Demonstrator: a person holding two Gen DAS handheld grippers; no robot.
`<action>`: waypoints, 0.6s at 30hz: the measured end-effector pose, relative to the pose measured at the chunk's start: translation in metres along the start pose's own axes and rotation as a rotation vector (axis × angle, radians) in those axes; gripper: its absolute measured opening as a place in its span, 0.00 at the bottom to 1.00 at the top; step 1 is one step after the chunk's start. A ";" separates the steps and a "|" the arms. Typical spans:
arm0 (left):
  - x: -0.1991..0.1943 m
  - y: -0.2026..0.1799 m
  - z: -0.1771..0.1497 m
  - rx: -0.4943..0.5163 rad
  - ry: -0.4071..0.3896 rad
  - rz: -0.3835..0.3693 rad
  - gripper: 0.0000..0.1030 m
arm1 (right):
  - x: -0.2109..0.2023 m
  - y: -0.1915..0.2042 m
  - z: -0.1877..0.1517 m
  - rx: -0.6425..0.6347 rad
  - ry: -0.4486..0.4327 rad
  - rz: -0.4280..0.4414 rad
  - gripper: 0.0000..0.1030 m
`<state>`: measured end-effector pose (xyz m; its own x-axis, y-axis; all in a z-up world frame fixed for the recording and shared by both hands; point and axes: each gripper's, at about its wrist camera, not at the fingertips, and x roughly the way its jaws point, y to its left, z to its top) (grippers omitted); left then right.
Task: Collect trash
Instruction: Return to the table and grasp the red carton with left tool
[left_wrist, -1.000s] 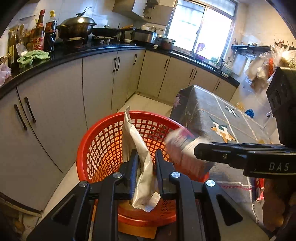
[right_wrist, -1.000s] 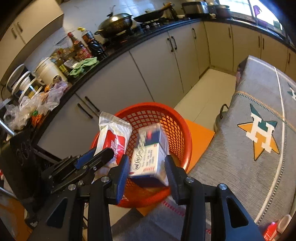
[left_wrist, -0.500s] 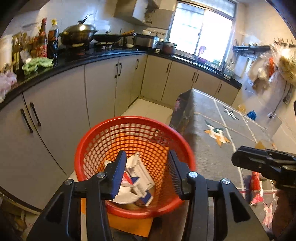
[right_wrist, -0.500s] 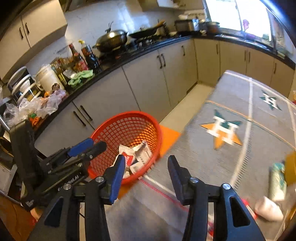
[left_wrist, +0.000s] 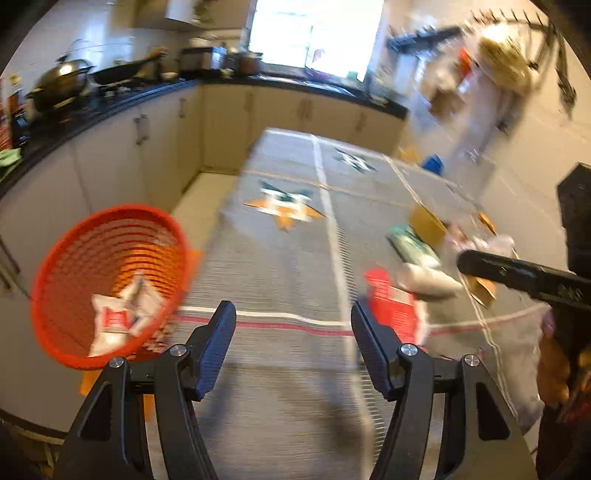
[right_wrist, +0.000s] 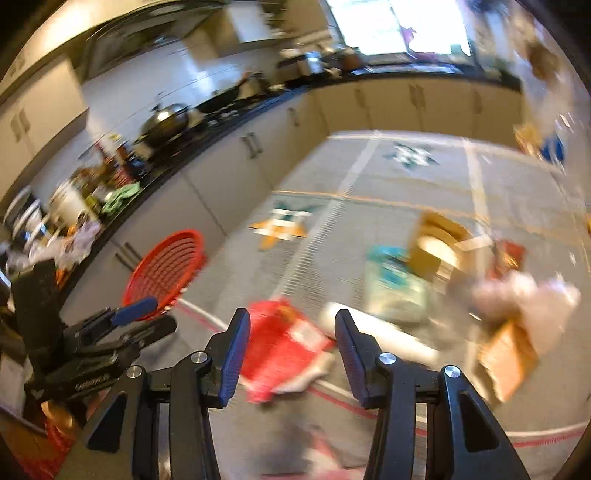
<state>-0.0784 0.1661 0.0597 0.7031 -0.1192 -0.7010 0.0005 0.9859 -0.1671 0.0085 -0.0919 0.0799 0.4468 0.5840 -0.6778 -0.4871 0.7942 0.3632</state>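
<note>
The red mesh basket (left_wrist: 74, 266) sits off the table's left edge and holds white and red wrappers (left_wrist: 118, 317). It also shows in the right wrist view (right_wrist: 162, 273). My left gripper (left_wrist: 291, 314) is open and empty over the grey tablecloth (left_wrist: 280, 266). My right gripper (right_wrist: 291, 325) is open and empty, hovering over a red wrapper (right_wrist: 284, 347). That wrapper also shows in the left wrist view (left_wrist: 395, 310). A white roll (right_wrist: 373, 336), a green packet (right_wrist: 395, 284), a yellow box (right_wrist: 436, 243) and crumpled plastic (right_wrist: 528, 299) lie further right. Both views are blurred.
Cream kitchen cabinets (left_wrist: 110, 162) with a black counter and a wok (left_wrist: 59, 81) run along the left. An orange mat (left_wrist: 192, 258) lies under the basket. The right gripper's body (left_wrist: 524, 277) crosses the left wrist view at the right.
Both grippers let their trash drop into the basket, opened, and swung right from the basket to over the table. The right gripper now hovers over the red wrapper.
</note>
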 end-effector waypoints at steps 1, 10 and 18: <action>0.003 -0.008 0.000 0.010 0.008 -0.002 0.62 | 0.000 -0.012 -0.002 0.016 0.009 -0.009 0.50; 0.038 -0.055 0.002 0.103 0.079 0.017 0.59 | 0.019 -0.065 0.000 0.098 0.041 -0.023 0.50; 0.062 -0.056 -0.004 0.127 0.137 0.060 0.28 | 0.028 -0.039 -0.019 -0.033 0.148 0.024 0.50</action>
<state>-0.0374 0.1027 0.0227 0.6012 -0.0661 -0.7964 0.0572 0.9976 -0.0396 0.0254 -0.1094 0.0346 0.3204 0.5693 -0.7571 -0.5218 0.7731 0.3606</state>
